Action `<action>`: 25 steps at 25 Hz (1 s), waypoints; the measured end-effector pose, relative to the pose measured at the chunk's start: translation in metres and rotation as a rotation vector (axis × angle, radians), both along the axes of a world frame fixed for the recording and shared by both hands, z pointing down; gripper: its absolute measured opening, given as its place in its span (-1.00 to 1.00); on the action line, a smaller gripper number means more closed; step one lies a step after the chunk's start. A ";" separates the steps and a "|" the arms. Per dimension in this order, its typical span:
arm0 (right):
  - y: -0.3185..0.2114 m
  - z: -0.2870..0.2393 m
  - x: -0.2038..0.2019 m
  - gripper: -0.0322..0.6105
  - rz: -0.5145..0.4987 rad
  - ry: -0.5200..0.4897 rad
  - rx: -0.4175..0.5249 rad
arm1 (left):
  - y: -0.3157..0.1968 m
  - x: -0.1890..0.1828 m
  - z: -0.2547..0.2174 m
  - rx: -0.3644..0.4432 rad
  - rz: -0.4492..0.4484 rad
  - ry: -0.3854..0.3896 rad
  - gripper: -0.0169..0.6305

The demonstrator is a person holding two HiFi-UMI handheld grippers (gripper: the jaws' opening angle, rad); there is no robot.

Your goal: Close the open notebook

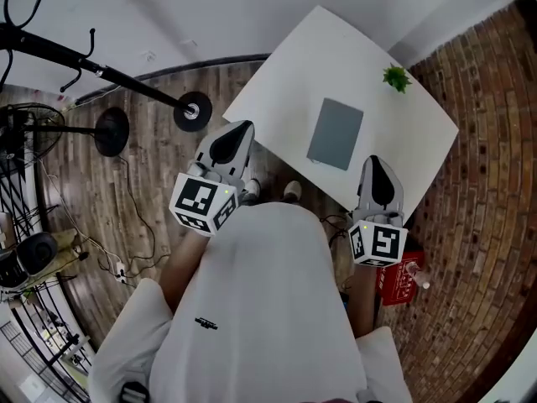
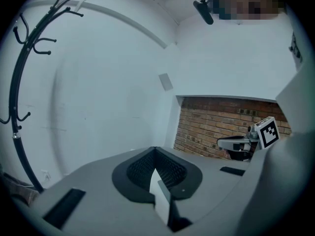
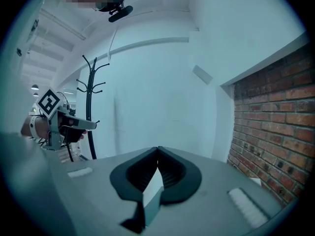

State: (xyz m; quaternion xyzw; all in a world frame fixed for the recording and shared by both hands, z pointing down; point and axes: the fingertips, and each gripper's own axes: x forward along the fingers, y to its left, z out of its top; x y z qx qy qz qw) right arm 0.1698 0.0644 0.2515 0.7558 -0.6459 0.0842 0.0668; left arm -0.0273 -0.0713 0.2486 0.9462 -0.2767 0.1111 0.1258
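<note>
Closest in, filling the bottom of the head view: white shirt (image 1: 260,309). Far left, over the wooden floor (image 1: 151,200), black coat stand (image 1: 92,61) running down to a round base.

Next along, left tongs (image 1: 239,133) just off the near left edge of the white desk (image 1: 277,82), with a marker cube (image 1: 204,201) behind. Pressed together with nothing pinched, as confirmed in the left gripper view.

On the desk, and visible from the head view alone: grey notebook (image 1: 335,133), lying flat and closed, cover up, near the front edge. Between the two tongs and apart from both.

Right of it, right tongs (image 1: 374,163) over the desk's near right edge. Likewise pressed together and empty, as read in the right gripper view. Further back, near the desk's far right edge, a small green potted plant (image 1: 396,78). Below the right tongs, on the floor, a red package (image 1: 401,280).

Only in the gripper views: plain white wall (image 2: 98,82) meeting a brick wall (image 2: 216,127) and, in each, the other tongs held out at the side. No sight of desk or notebook in either of them.
</note>
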 end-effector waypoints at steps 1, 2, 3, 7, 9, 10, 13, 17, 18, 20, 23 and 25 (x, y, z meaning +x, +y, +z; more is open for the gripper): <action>0.001 -0.001 0.000 -0.87 0.000 0.003 0.001 | 0.001 0.000 0.000 0.002 -0.001 0.001 -0.92; 0.002 -0.001 0.000 -0.86 -0.002 0.005 0.001 | 0.001 -0.001 -0.001 0.003 -0.003 0.002 -0.92; 0.002 -0.002 -0.001 -0.86 -0.004 0.007 0.001 | 0.002 -0.001 -0.002 0.004 -0.004 0.003 -0.92; 0.005 0.000 -0.002 -0.86 0.000 0.001 0.000 | 0.003 -0.001 -0.003 0.014 -0.006 0.007 -0.92; 0.006 0.002 -0.002 -0.87 0.002 0.000 -0.003 | 0.002 -0.002 -0.002 0.015 -0.007 0.007 -0.92; 0.005 0.003 -0.003 -0.86 0.002 -0.001 -0.004 | 0.002 -0.002 -0.002 0.016 -0.008 0.006 -0.92; 0.004 0.004 -0.005 -0.87 0.001 -0.003 -0.007 | 0.002 -0.005 -0.001 0.016 -0.011 0.003 -0.92; 0.001 0.005 -0.010 -0.87 -0.006 0.004 -0.011 | 0.000 -0.007 -0.001 0.017 -0.010 0.005 -0.92; 0.000 0.005 -0.011 -0.87 -0.006 0.005 -0.011 | 0.000 -0.007 -0.002 0.017 -0.010 0.006 -0.92; 0.000 0.006 -0.012 -0.87 -0.008 0.004 -0.011 | 0.001 -0.008 -0.003 0.018 -0.009 0.009 -0.92; -0.001 0.005 -0.012 -0.87 -0.018 -0.005 -0.004 | 0.003 -0.008 -0.003 0.020 -0.009 0.009 -0.92; -0.001 0.004 -0.012 -0.87 -0.019 -0.015 0.003 | 0.004 -0.009 -0.002 0.021 -0.006 0.006 -0.92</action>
